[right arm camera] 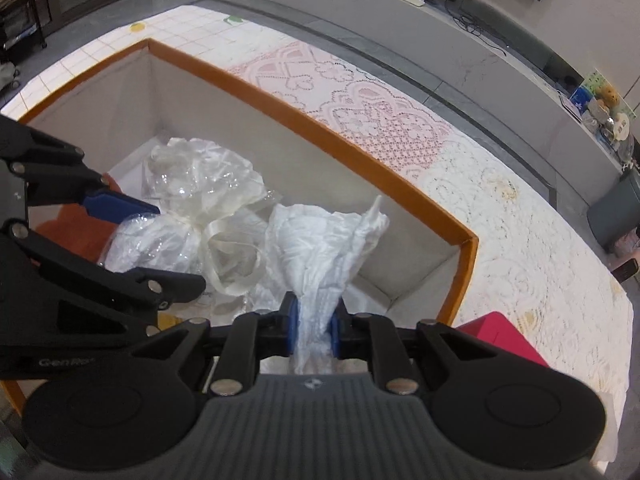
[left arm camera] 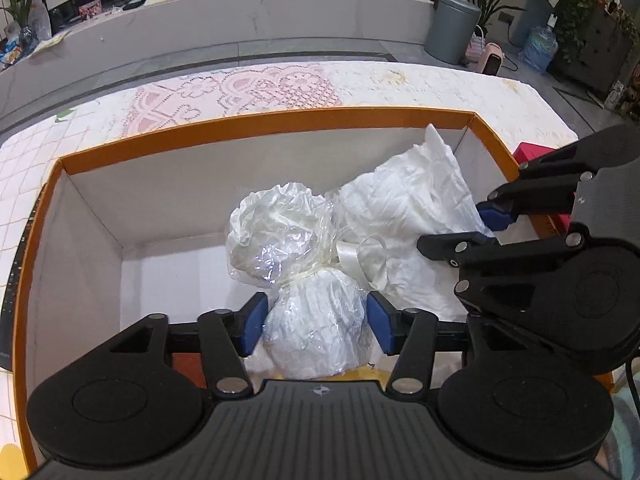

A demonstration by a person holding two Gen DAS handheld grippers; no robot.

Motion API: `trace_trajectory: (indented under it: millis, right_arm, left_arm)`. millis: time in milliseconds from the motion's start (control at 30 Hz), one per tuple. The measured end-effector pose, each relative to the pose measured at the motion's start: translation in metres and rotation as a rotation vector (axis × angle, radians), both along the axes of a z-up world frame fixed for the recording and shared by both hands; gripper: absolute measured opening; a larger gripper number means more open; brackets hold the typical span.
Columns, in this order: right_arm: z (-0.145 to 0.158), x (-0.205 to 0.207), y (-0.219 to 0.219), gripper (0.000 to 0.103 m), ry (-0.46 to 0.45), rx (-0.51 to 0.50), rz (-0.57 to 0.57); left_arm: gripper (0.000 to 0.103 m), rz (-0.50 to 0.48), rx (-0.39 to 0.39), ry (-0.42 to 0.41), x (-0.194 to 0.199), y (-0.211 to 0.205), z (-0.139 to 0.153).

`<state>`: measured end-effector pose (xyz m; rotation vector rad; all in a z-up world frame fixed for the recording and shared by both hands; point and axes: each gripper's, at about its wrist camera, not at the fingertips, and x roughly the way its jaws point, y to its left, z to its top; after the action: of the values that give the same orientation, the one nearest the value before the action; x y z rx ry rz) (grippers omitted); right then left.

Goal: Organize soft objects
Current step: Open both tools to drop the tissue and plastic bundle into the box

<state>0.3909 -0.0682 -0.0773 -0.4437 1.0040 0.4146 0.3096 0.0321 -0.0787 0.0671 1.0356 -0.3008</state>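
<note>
An orange-rimmed box [left arm camera: 260, 124] [right arm camera: 320, 128] with white walls stands on the table. Inside lies a white bundle [left arm camera: 276, 240] [right arm camera: 200, 176] wrapped in clear film and tied with a cream ribbon. My left gripper [left arm camera: 316, 320] [right arm camera: 176, 246] reaches into the box, its blue pads lying against both sides of the bundle's lower half. To the right rests a crinkled white cloth [left arm camera: 408, 200] [right arm camera: 320, 240]. My right gripper [right arm camera: 314, 324] [left arm camera: 456, 226] pinches a fold of the cloth between nearly closed pads.
A lace tablecloth [left arm camera: 240, 96] covers the table around the box. A red box [left arm camera: 528, 152] [right arm camera: 500, 336] sits just outside the box's right wall. Something orange [right arm camera: 76, 228] lies on the box floor under the left gripper. A grey bin [left arm camera: 454, 28] stands beyond the table.
</note>
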Motion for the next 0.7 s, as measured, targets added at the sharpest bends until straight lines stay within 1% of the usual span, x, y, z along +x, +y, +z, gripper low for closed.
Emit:
trace_trajectory:
  millis: [67, 100, 200, 233, 267, 300, 400, 433, 600, 700]
  right_arm:
    - [0.001, 0.001, 0.000, 0.017, -0.003, -0.012, 0.001]
    - [0.002, 0.002, -0.001, 0.021, -0.004, -0.016, -0.001]
    - [0.007, 0.001, -0.005, 0.032, -0.019, -0.025, -0.012]
    - [0.008, 0.001, -0.007, 0.033, -0.021, -0.023, -0.015]
    - [0.009, 0.001, -0.008, 0.033, -0.020, -0.017, -0.012]
    - [0.011, 0.001, -0.010, 0.034, -0.019, -0.012, -0.011]
    - [0.017, -0.001, -0.013, 0.041, -0.030, -0.003, -0.023]
    - [0.019, -0.002, -0.015, 0.041, -0.035, 0.001, -0.025]
    - [0.032, -0.012, -0.022, 0.041, -0.058, 0.042, -0.030]
    - [0.045, -0.021, -0.030, 0.041, -0.083, 0.092, -0.043]
  left_arm:
    - [0.070, 0.003, -0.005, 0.008, 0.004, 0.001, 0.000]
    - [0.073, 0.006, -0.007, 0.008, 0.004, 0.001, 0.000]
    - [0.078, 0.007, -0.010, -0.015, 0.003, 0.001, 0.002]
    - [0.079, 0.004, -0.011, -0.016, 0.004, 0.001, 0.002]
    - [0.084, 0.002, -0.013, -0.019, 0.004, 0.001, 0.003]
    - [0.085, 0.000, -0.017, -0.026, 0.002, 0.001, 0.004]
    - [0.086, 0.007, -0.035, -0.028, 0.000, 0.002, 0.006]
    - [0.086, 0.009, -0.039, -0.029, -0.001, 0.003, 0.008]
    - [0.086, 0.011, -0.035, -0.078, -0.012, 0.001, 0.022]
    - [0.086, 0.019, -0.038, -0.120, -0.025, -0.002, 0.033]
